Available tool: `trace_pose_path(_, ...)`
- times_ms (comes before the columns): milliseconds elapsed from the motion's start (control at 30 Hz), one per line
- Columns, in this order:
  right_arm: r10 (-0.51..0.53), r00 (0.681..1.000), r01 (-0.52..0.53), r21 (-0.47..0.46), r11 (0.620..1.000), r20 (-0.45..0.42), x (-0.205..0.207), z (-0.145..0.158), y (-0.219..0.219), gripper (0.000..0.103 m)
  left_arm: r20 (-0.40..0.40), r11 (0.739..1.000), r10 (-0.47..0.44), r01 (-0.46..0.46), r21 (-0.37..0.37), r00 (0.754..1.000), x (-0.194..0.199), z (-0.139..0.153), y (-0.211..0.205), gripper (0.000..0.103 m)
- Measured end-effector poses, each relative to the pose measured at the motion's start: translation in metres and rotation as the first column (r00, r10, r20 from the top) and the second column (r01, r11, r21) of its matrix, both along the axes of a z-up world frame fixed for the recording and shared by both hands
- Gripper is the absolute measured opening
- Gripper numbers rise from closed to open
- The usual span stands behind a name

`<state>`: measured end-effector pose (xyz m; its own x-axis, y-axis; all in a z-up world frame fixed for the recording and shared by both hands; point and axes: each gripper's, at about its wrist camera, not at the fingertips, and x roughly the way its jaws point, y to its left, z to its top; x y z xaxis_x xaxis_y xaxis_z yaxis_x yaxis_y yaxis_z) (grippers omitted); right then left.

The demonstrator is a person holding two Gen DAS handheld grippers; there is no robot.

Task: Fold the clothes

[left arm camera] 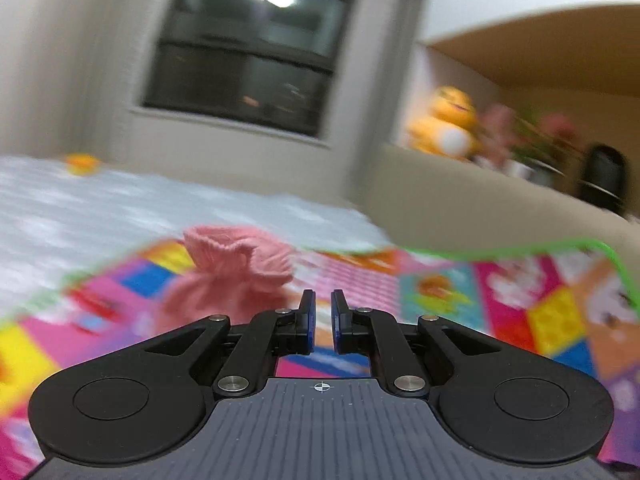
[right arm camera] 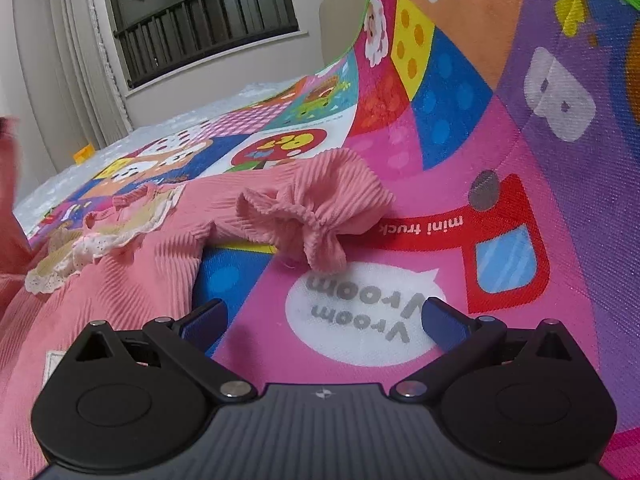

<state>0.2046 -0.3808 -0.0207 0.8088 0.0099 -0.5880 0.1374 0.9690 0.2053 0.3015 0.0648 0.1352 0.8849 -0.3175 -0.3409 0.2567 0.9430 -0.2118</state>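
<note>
The patterned play mat (right arm camera: 440, 152) lay across a pale bed cover (left arm camera: 80, 216), its green-bound edge (left arm camera: 520, 246) running along a beige wall (left arm camera: 460, 204) and curling upward at the right in the right wrist view; bare mat lay ahead of both grippers. The pink ribbed garment (right arm camera: 132, 280) was spread on the mat at left, lace collar (right arm camera: 100, 236) showing, one gathered sleeve cuff (right arm camera: 312, 216) extended rightward over the "mini truck" print. The right gripper (right arm camera: 324, 320) was spread wide, empty, just short of that cuff. The left gripper (left arm camera: 322, 320) was nearly closed with a narrow gap, grasping nothing, beside a second cuff (left arm camera: 236, 264)
</note>
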Motion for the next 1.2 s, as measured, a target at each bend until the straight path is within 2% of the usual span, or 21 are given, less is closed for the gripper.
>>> trace_pose_path(100, 0.0, 1.0, 0.0, 0.005, 1.0, 0.009, -0.001, 0.0, 0.0, 0.103, -0.038, 0.992, -0.122, 0.123, 0.007, 0.992, -0.009, -0.021, -0.031, 0.014)
trace_pose_path(133, 0.0, 1.0, 0.0, 0.004, 1.0, 0.012, -0.001, 0.0, 0.0, 0.103, -0.051, 0.987, -0.163, 0.163, 0.008, 0.985, -0.012, -0.028, -0.042, 0.019)
trace_pose_path(200, -0.001, 1.0, 0.001, 0.0, 1.0, 0.014, -0.001, 0.0, 0.001, 0.103, -0.077, 0.97, -0.242, 0.244, 0.01, 0.967, -0.019, -0.042, -0.063, 0.034)
trace_pose_path(233, -0.002, 1.0, 0.002, -0.002, 1.0, 0.014, -0.001, 0.0, 0.001, 0.103, -0.09, 0.959, -0.282, 0.283, 0.009, 0.955, -0.022, -0.048, -0.073, 0.047)
trace_pose_path(267, -0.002, 1.0, 0.002, -0.001, 1.0, 0.015, -0.001, 0.0, 0.001, 0.103, -0.102, 0.946, -0.32, 0.323, 0.009, 0.942, -0.025, -0.055, -0.083, 0.055)
trace_pose_path(333, -0.002, 1.0, 0.002, 0.005, 1.0, 0.018, -0.001, -0.001, 0.0, 0.103, -0.128, 0.917, -0.395, 0.399, 0.005, 0.91, -0.031, -0.069, -0.104, 0.062)
trace_pose_path(367, -0.002, 1.0, 0.002, 0.007, 1.0, 0.02, -0.001, 0.0, 0.0, 0.103, -0.139, 0.907, -0.416, 0.421, 0.007, 0.899, -0.033, -0.075, -0.111, 0.07)
trace_pose_path(433, -0.004, 1.0, 0.004, 0.004, 1.0, 0.019, -0.001, 0.0, 0.0, 0.103, -0.145, 0.944, -0.318, 0.327, 0.046, 0.937, -0.031, -0.081, -0.091, 0.082)
trace_pose_path(533, 0.029, 0.999, -0.029, -0.012, 1.0, 0.02, 0.002, 0.009, 0.005, 0.103, -0.147, 0.978, -0.165, 0.181, 0.105, 0.975, -0.028, -0.09, -0.061, 0.089)
trace_pose_path(567, 0.049, 0.999, -0.048, -0.015, 0.999, 0.024, 0.003, 0.013, 0.007, 0.103, -0.146, 0.983, -0.113, 0.132, 0.125, 0.983, -0.027, -0.092, -0.051, 0.092)
trace_pose_path(633, 0.102, 0.991, -0.098, -0.041, 0.994, 0.091, 0.008, 0.038, 0.022, 0.103, -0.14, 0.986, -0.008, 0.031, 0.164, 0.99, -0.025, -0.098, -0.031, 0.094)
trace_pose_path(733, 0.201, 0.962, -0.189, -0.08, 0.979, 0.186, 0.026, 0.081, 0.054, 0.103, -0.126, 0.971, 0.14, -0.111, 0.212, 0.982, -0.021, -0.107, -0.002, 0.094)
trace_pose_path(833, 0.311, 0.934, -0.307, -0.051, 0.95, 0.177, 0.074, 0.105, 0.098, 0.103, -0.157, 0.981, 0.156, -0.134, 0.142, 0.975, -0.016, -0.125, 0.011, 0.094)
trace_pose_path(867, 0.351, 0.922, -0.35, -0.033, 0.936, 0.162, 0.095, 0.106, 0.116, 0.099, -0.168, 0.983, 0.161, -0.143, 0.118, 0.973, -0.015, -0.132, 0.016, 0.094)
trace_pose_path(900, 0.388, 0.911, -0.388, -0.026, 0.921, 0.144, 0.116, 0.105, 0.134, 0.086, -0.179, 0.984, 0.166, -0.151, 0.095, 0.97, -0.013, -0.138, 0.02, 0.094)
trace_pose_path(933, 0.413, 0.903, -0.413, -0.028, 0.91, 0.12, 0.136, 0.101, 0.151, 0.08, -0.187, 0.984, 0.173, -0.162, 0.071, 0.967, -0.012, -0.142, 0.025, 0.094)
trace_pose_path(967, 0.429, 0.898, -0.427, -0.038, 0.903, 0.095, 0.156, 0.095, 0.168, 0.076, -0.185, 0.982, 0.188, -0.183, 0.044, 0.965, -0.013, -0.141, 0.03, 0.094)
trace_pose_path(1000, 0.442, 0.894, -0.439, -0.05, 0.897, 0.07, 0.178, 0.087, 0.186, 0.076, -0.184, 0.979, 0.204, -0.204, 0.018, 0.962, -0.014, -0.14, 0.036, 0.094)
trace_pose_path(1100, 0.417, 0.908, -0.414, -0.086, 0.906, 0.023, 0.232, 0.06, 0.229, 0.076, -0.194, 0.972, 0.224, -0.234, -0.028, 0.955, -0.016, -0.143, 0.046, 0.094)
trace_pose_path(1167, 0.392, 0.92, -0.392, -0.035, 0.919, -0.016, 0.261, 0.041, 0.242, 0.074, -0.197, 0.973, 0.212, -0.225, -0.043, 0.957, -0.016, -0.144, 0.049, 0.095)
trace_pose_path(1200, 0.38, 0.924, -0.381, -0.007, 0.925, -0.036, 0.275, 0.031, 0.248, 0.055, -0.202, 0.975, 0.206, -0.219, -0.047, 0.958, -0.015, -0.145, 0.049, 0.095)
